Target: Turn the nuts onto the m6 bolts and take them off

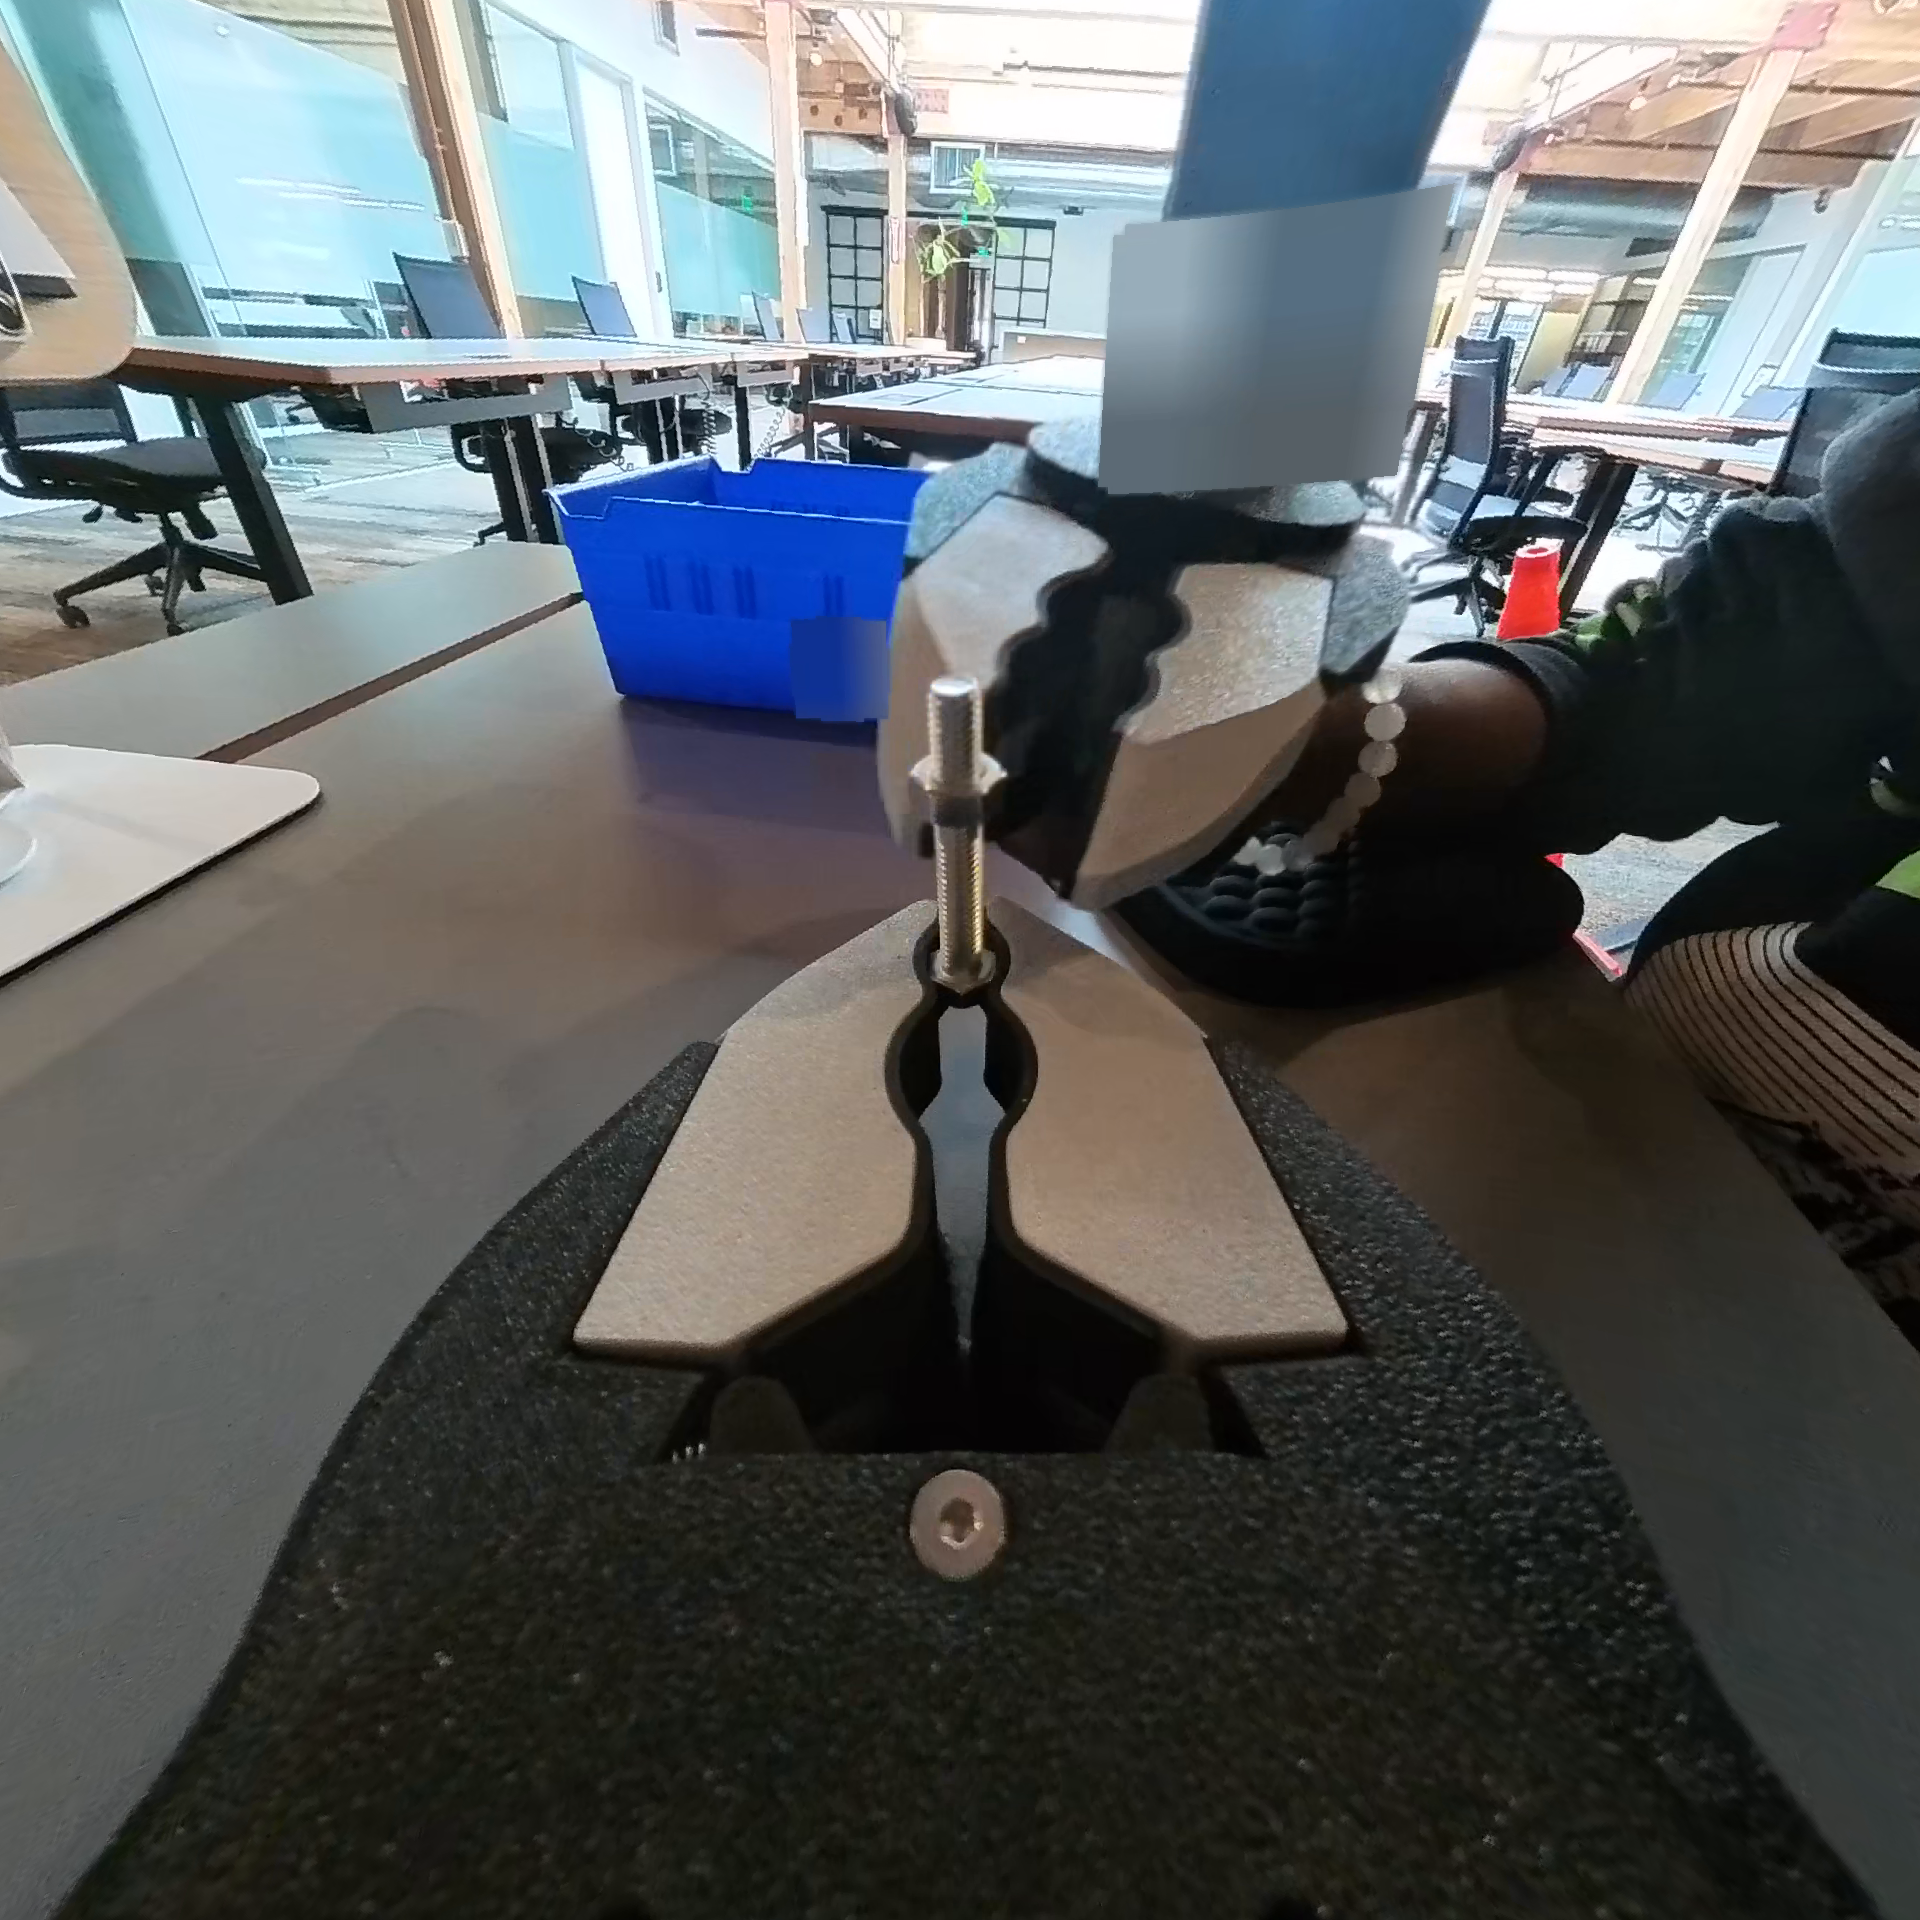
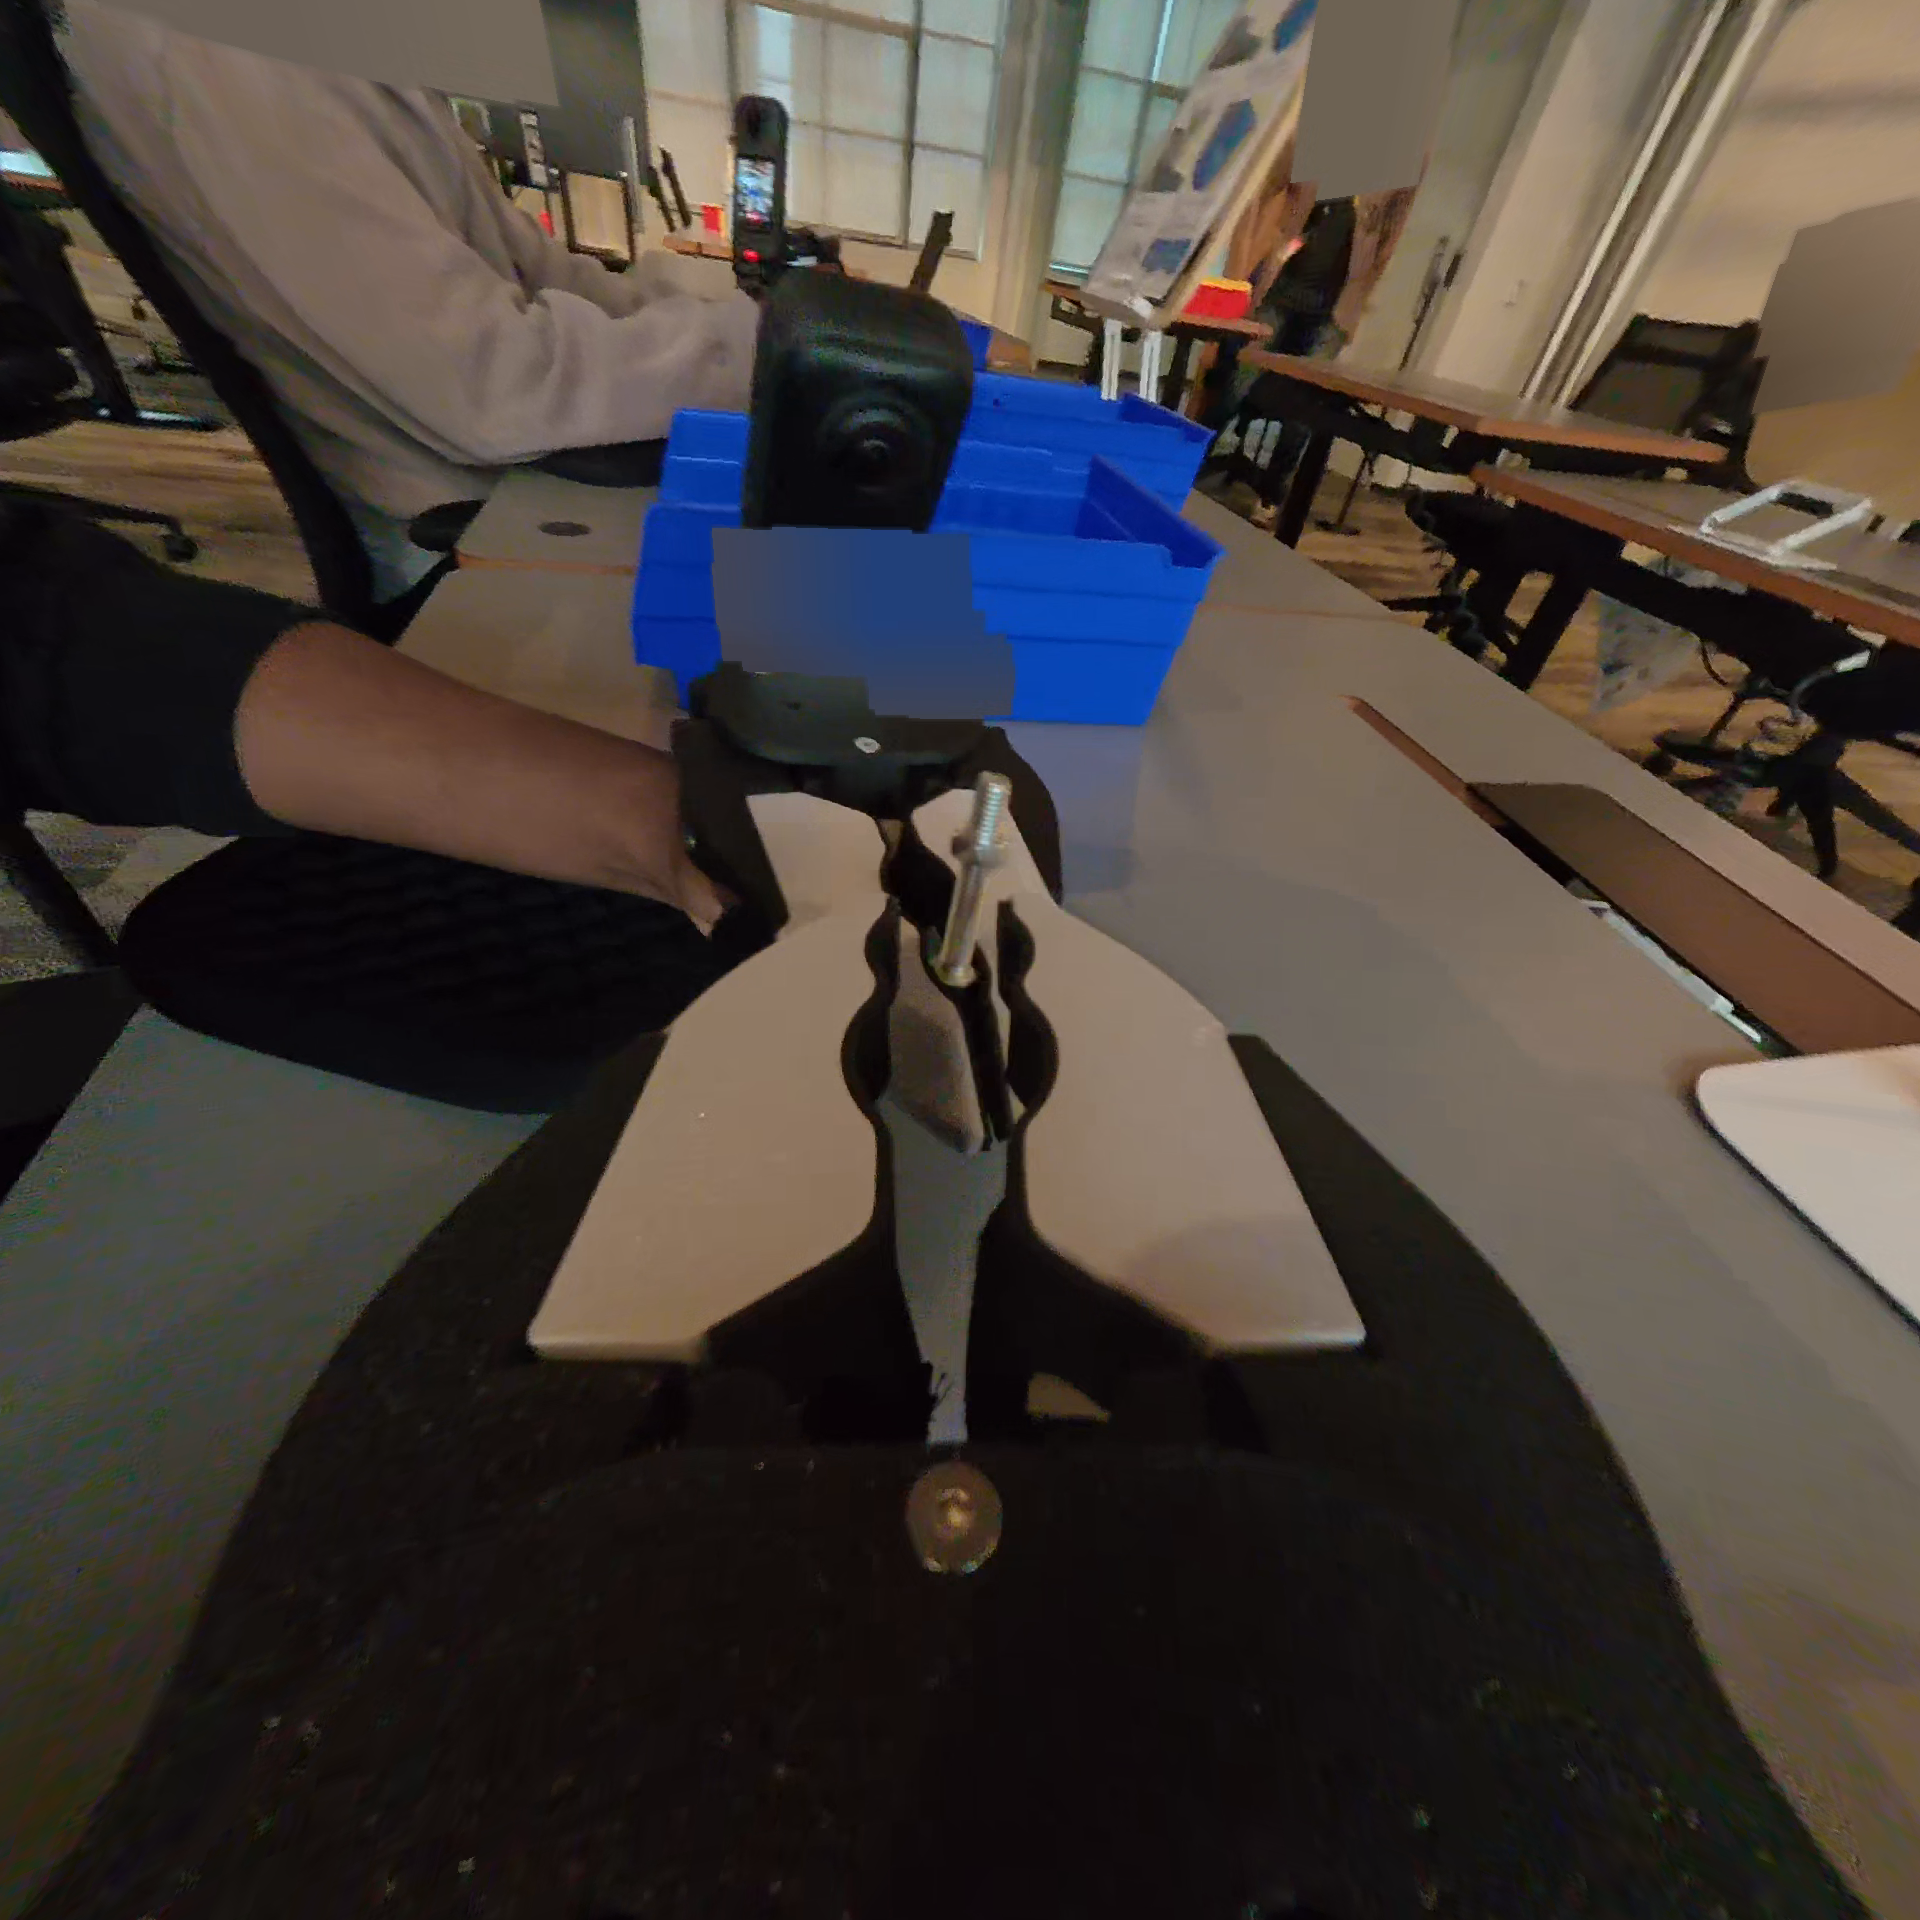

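The bolt (image 1: pixel 958 862) was clamped upright by its head in the left tongs (image 1: pixel 961 971), its nut (image 1: pixel 957 774) thereby presented to the parted right tongs (image 2: pixel 951 935).

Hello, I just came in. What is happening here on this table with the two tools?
A person works with a hand-held gripper in each hand. The left gripper is shut on the head end of a silver bolt and holds it upright above the grey table. A nut sits on the thread, a little below the bolt's tip. The right gripper is right beside the nut with its jaws apart, not gripping it. A blue bin stands behind them.
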